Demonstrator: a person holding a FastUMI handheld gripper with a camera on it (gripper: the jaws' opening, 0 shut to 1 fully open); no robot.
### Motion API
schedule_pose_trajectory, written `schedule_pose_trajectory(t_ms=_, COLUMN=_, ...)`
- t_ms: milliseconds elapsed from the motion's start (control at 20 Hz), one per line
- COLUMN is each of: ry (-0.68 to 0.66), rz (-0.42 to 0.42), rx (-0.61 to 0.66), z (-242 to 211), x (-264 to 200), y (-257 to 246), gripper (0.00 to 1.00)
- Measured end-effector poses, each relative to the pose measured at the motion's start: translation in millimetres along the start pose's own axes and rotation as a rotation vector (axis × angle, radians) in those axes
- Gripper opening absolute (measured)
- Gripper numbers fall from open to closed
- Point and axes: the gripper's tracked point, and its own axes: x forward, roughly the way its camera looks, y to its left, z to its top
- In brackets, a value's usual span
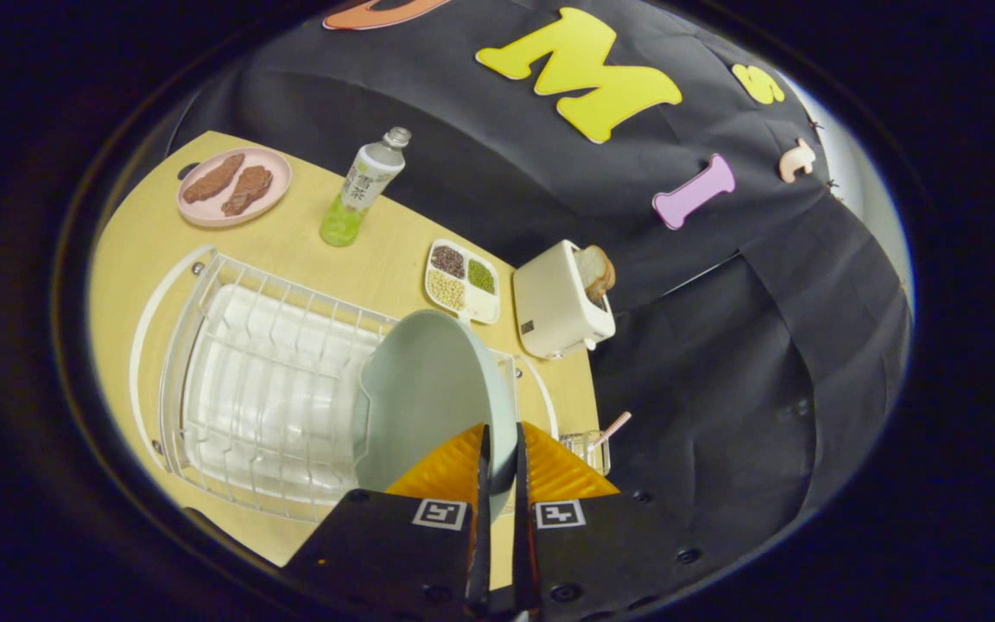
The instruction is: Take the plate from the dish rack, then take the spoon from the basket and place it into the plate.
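Gripper [502, 432] closed down on the rim of the pale green plate [428, 389]: the two orange ribbed fingers [450, 471] sit on either side of the plate's edge with only a thin slit between them, and the rim runs into that slit, so both pads appear to press on it. Plate is held tilted, hollow side facing the rack, its body rising ahead of the fingers over the near end of the white wire dish rack [273, 389]. Rack stands on the light wooden table [307, 250]; its slots look bare, with a white drip tray under the wires. Just beside the fingers, at the table's edge, a small clear basket [586, 449] holds a pinkish handle, probably the spoon [614, 428], though it is too small to be sure. Beyond the plate: a white divided tray [463, 281] with dark, green and yellow grains, and next to it a cream toaster [560, 302] with a bread slice [597, 269] standing in its slot. Farther back, a bottle [364, 190] with green liquid stands upright, and a pink plate [234, 186] carries two brown pieces of food.
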Motion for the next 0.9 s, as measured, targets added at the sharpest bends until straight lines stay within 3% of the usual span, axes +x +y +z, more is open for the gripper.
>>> schedule_pose_trajectory(t_ms=350, ry=-0.084, rz=-0.115, rx=0.042, z=3, x=-12, y=5, gripper=0.15)
schedule_pose_trajectory(t_ms=550, ry=-0.163, rz=-0.261, rx=0.072, z=10, x=-21, y=-16, gripper=0.15)
schedule_pose_trajectory(t_ms=750, ry=-0.197, rz=-0.199, rx=0.114, z=4, x=-33, y=-22, gripper=0.15)
schedule_pose_trajectory(t_ms=900, ry=-0.221, rz=-0.038, rx=0.19, z=-14, x=-33, y=-29, gripper=0.15)
